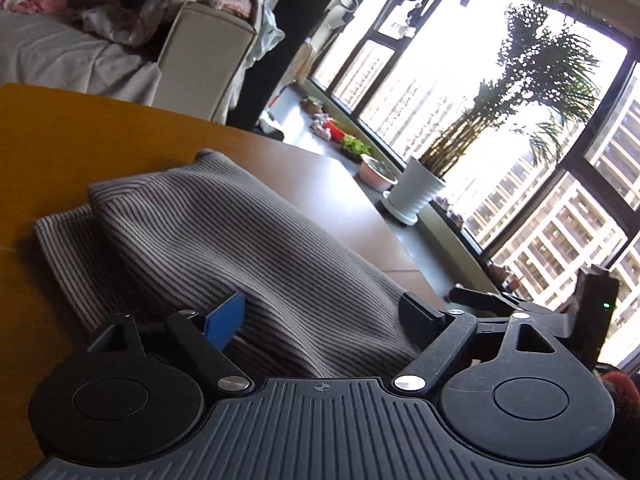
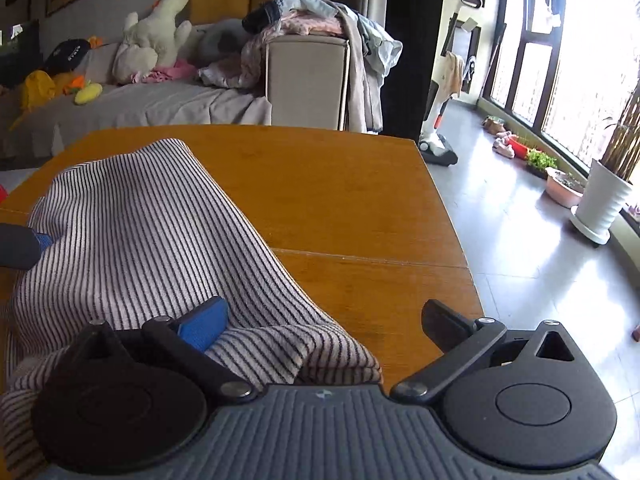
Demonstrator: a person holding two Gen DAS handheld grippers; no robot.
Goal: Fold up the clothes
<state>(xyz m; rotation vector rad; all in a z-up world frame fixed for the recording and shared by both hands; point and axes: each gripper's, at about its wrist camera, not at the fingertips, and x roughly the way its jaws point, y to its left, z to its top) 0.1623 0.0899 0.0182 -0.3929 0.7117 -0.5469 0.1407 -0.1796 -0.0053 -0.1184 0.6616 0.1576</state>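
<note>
One striped garment (image 2: 132, 236) lies bunched on the wooden table (image 2: 340, 200), reaching from its near edge toward the far left corner.
Both the left gripper (image 1: 322, 320) and the right gripper (image 2: 324, 320) stand spread over the cloth, which covers their fingers' lower parts. Beyond the far edge: a sofa (image 2: 160, 100) with a plush toy (image 2: 156, 32); right, a white planter (image 2: 608, 200) by the window.

The garment (image 2: 132, 240) is spread on the surface (image 2: 340, 200), toward 9 o'clock in the right wrist view. The sofa (image 2: 160, 100) is found behind the surface at 11 o'clock, with a clothes pile (image 2: 312, 16) heaped on its armrest at 12. The potted plant (image 2: 604, 200) is set on the floor at 3 o'clock, beside the window (image 2: 560, 60).
</note>
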